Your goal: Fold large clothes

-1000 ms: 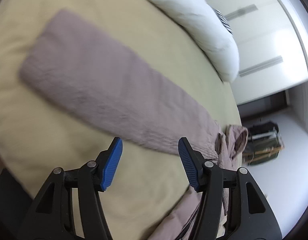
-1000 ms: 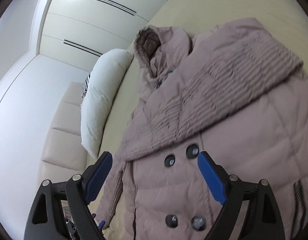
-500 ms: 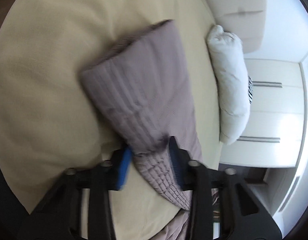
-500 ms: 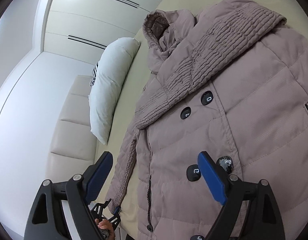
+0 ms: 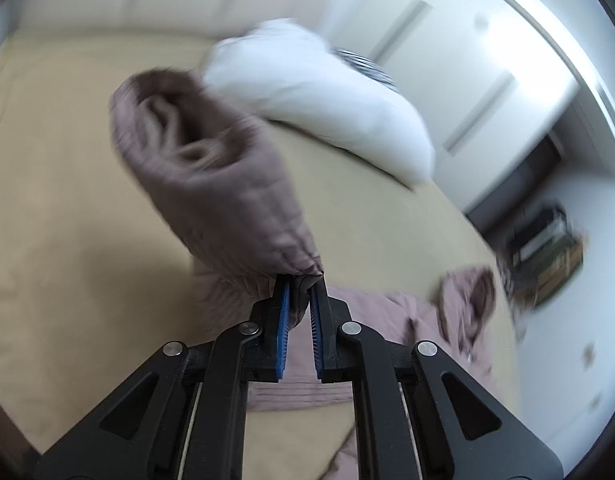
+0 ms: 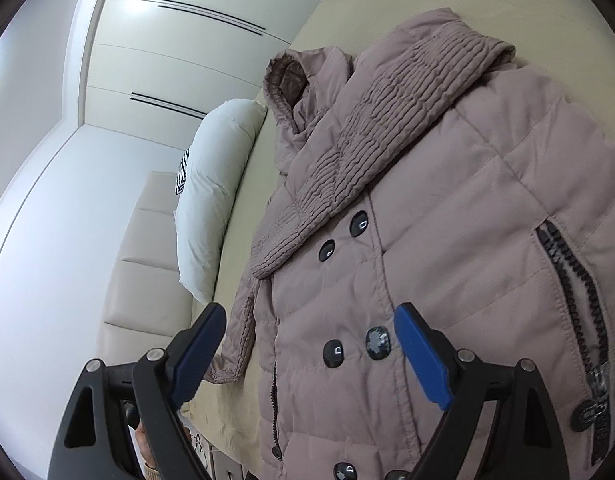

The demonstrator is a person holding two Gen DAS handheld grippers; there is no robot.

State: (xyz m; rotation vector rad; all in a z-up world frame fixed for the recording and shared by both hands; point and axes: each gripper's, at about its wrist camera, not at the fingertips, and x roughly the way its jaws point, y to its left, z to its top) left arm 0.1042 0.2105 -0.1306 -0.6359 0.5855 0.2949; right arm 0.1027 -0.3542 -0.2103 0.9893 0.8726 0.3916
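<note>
left wrist view: the left gripper (image 5: 298, 292), open a second ago, now pinches the sleeve (image 5: 211, 184) and lifts it off the bed (image 5: 59, 208), starting the fold; the right gripper (image 6: 307, 344) fingers are spread over the coat (image 6: 447, 240).

Left wrist view: low over bed (image 5: 87, 240), facing headboard end; sleeve (image 5: 211, 184) close before lens, blurred. Right wrist view: close above coat (image 6: 447, 240) front, facing along it toward hood and wardrobe (image 6: 179, 60). Shared: pillow (image 5: 327, 96) (image 6: 211, 200), bed, wardrobe, coat.
</note>
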